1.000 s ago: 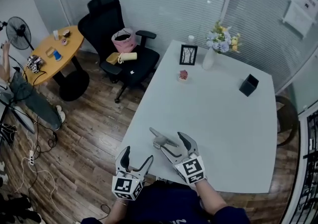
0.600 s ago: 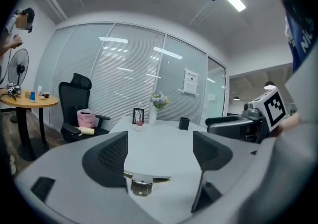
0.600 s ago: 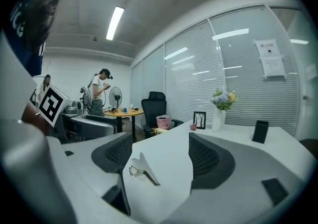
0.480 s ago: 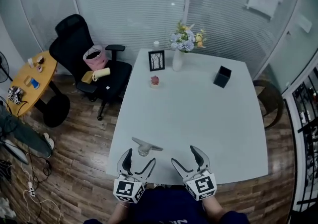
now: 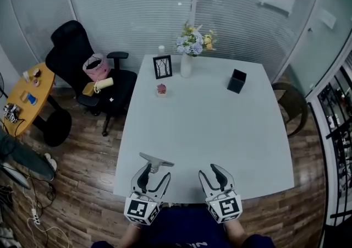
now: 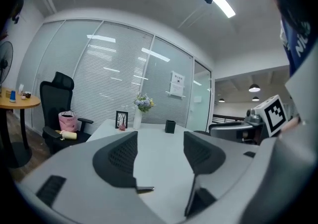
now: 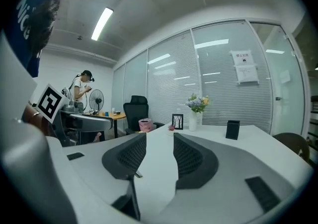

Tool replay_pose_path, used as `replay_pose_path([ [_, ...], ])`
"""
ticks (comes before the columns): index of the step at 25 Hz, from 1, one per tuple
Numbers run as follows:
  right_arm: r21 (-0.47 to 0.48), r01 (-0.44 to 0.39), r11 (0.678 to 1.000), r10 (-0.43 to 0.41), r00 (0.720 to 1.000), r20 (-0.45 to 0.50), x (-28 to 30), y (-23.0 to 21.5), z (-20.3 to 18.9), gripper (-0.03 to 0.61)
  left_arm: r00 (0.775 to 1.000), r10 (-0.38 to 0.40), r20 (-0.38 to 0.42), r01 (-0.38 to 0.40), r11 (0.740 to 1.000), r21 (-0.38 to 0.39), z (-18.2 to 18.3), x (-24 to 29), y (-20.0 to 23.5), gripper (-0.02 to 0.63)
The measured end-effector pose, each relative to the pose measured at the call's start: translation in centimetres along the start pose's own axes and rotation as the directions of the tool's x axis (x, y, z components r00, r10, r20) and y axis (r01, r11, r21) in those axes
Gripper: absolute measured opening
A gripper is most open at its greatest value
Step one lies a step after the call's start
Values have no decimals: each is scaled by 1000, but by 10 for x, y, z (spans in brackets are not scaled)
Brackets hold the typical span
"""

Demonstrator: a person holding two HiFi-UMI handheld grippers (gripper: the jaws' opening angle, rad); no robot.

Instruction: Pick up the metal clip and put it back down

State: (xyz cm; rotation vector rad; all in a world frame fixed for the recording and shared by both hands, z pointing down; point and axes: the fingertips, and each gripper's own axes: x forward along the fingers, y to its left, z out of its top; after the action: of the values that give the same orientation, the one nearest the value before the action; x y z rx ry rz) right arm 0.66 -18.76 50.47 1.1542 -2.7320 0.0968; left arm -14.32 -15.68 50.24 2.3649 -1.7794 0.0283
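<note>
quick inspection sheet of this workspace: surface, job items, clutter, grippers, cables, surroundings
surface: white table, mostly bare
job's things: metal clip resting near the front edge, just ahead of the left gripper, not held
clutter: photo frame, vase of flowers, black box, small pink item, all at the far end
grippers: left gripper and right gripper open; fingers have just been closing, neither grips anything
cables: loose cords on the floor at left
surroundings: black office chair with pink bag, round wooden table, blinds
</note>
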Motion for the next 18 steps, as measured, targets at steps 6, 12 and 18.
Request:
replay_pose_path([
  [6,17,-14,1000,13,998,63,1,0,13,89,999,-29,31,31,998,-51,5,-4,-6,89],
  [12,20,-11,1000,9,995,98,0,-4,20,9,997,-68,29,70,997,-41,5,-1,-15,2],
  [18,-2,14,1000,-14,997,82,3,-8,18,9,998,-58,19,58,998,-15,5,0,-15,2],
])
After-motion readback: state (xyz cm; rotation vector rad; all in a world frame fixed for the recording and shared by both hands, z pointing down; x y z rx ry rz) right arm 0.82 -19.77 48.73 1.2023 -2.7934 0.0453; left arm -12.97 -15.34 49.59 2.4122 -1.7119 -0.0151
